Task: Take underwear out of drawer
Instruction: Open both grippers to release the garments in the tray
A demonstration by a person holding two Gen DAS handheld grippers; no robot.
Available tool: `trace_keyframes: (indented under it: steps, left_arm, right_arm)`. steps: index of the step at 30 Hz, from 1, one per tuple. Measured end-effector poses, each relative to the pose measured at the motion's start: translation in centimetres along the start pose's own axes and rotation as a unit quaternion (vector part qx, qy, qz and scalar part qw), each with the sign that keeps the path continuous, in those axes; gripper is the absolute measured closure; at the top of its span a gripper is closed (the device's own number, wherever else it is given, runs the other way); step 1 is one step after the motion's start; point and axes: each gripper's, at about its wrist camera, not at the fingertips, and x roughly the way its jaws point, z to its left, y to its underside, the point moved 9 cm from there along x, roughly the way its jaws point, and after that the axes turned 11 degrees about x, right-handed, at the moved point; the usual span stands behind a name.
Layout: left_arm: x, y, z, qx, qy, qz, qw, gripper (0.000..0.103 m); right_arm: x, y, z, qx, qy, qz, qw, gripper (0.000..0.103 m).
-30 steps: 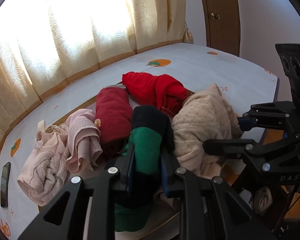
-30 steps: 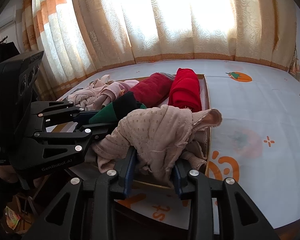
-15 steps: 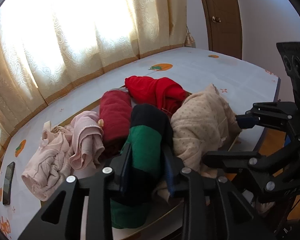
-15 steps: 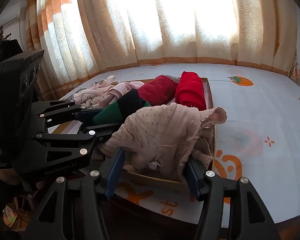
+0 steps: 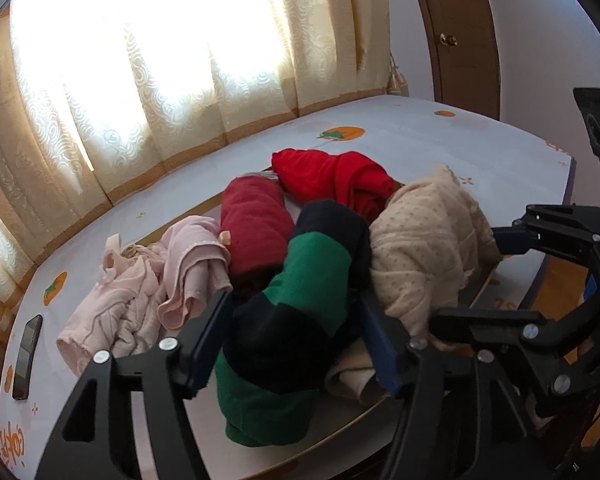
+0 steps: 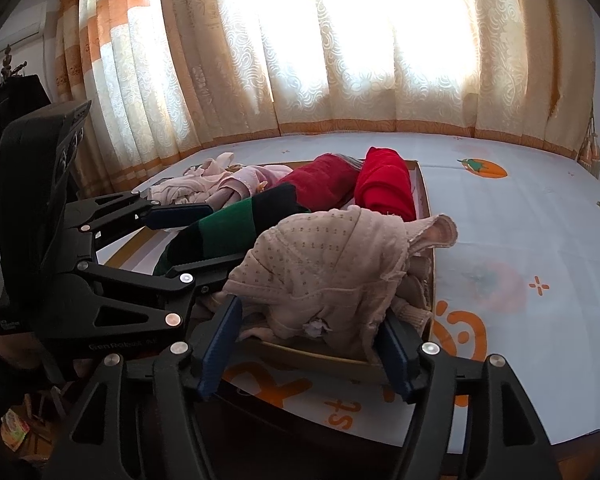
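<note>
Bright curtained window [image 6: 340, 40] in the back, and a bedsheet with little orange fruit prints [image 6: 520, 208] is spread under a shallow cardboard drawer tray [image 6: 422, 188] stuffed with rolled-up underwear. Just ahead of the left gripper [image 5: 296, 344], a green-and-black rolled piece [image 5: 300, 292] is sat right between the blue pads; the jaws have just been opening, and they're now spread on either side of the roll with a bit of daylight showing, so nothing's really being pinched. Same deal for the right gripper [image 6: 312, 344]: its jaws have just been opening too and are now stood apart around the near end of a beige dotted garment [image 6: 332, 268], which is flopped over the tray's front corner. Beyond both grippers a dark red roll [image 5: 256, 232] and a bright red roll [image 5: 332, 176] are tucked in, with pale pink pieces [image 5: 140, 300] spilled off toward the left gripper's outer side. All of it is likely light, soft and squishy, so not much squeeze should be needed, but loose folds could be expected to slip or unroll. The fattest middle of each bundle is probably where a bite is best taken, not a dangly edge or hem.
</note>
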Motion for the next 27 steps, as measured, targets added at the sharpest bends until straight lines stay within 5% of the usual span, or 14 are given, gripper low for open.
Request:
trace_keyframes:
  steps: [27]
  left_arm:
    - [-1.4, 2.2, 1.3, -0.046, -0.025, -0.019, 0.9984, 0.009]
  right_arm:
    - [-0.3, 0.5, 0.7, -0.013, 0.010, -0.005, 1.000, 0.032]
